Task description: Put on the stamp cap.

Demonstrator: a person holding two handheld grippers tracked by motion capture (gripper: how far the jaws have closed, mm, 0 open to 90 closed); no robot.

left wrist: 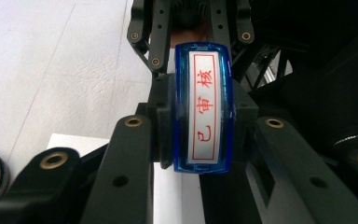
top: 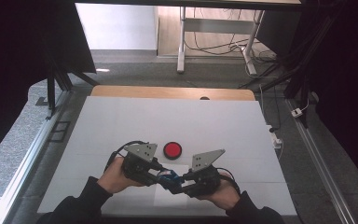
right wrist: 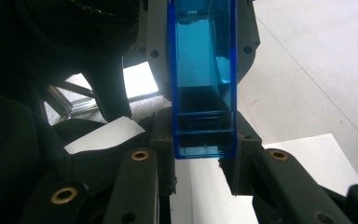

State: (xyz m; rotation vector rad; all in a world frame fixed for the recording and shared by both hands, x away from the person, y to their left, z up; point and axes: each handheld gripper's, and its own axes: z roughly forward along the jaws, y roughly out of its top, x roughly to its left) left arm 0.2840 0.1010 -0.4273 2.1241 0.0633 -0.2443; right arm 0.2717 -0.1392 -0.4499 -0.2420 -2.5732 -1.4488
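Blue stamp (top: pixel 169 177) clamped by my left gripper (top: pixel 162 175) and right gripper (top: pixel 181 179).
I hold it above the paper (top: pixel 177 198), near the red pad (top: pixel 172 150), probably for stamping.

You have a translucent blue stamp (left wrist: pixel 204 107) whose white label carries red characters inside a red border. The ink pad (top: pixel 172 150) is red with a black rim. Your grippers are black with brass-coloured pins, over a white sheet (top: pixel 177 122) and a tan table edge (top: pixel 168 92).
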